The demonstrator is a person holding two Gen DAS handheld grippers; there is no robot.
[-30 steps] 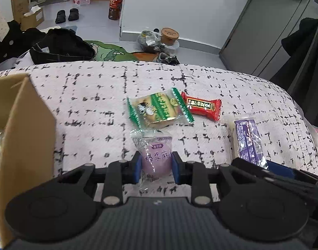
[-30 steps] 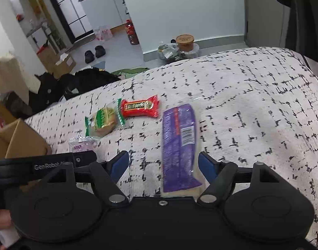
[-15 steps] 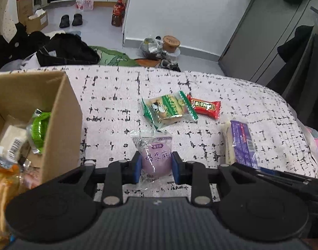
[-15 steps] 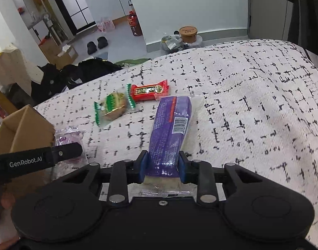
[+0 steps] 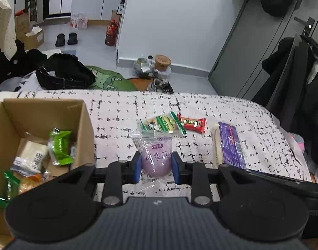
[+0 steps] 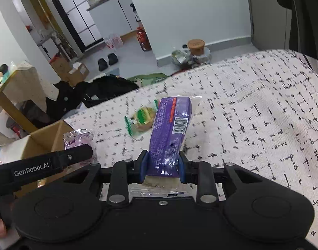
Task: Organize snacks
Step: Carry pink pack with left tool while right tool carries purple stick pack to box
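While both grippers tilt downward, fingers (image 5: 174,166) pinch the purple packet (image 5: 157,159).

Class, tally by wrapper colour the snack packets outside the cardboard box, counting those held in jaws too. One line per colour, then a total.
Purple: 2, round packet and long packet
Green: 1
Red: 1
Total: 4

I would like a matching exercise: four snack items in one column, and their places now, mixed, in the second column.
Items:
1. pale purple pouch
2. long purple pack
3. red bar
4. bright green packet

Places:
A. inside the cardboard box
B. in the left claw
C. lying on the patterned cover
D. in the right claw

Pairs: 1-B, 2-D, 3-C, 4-A
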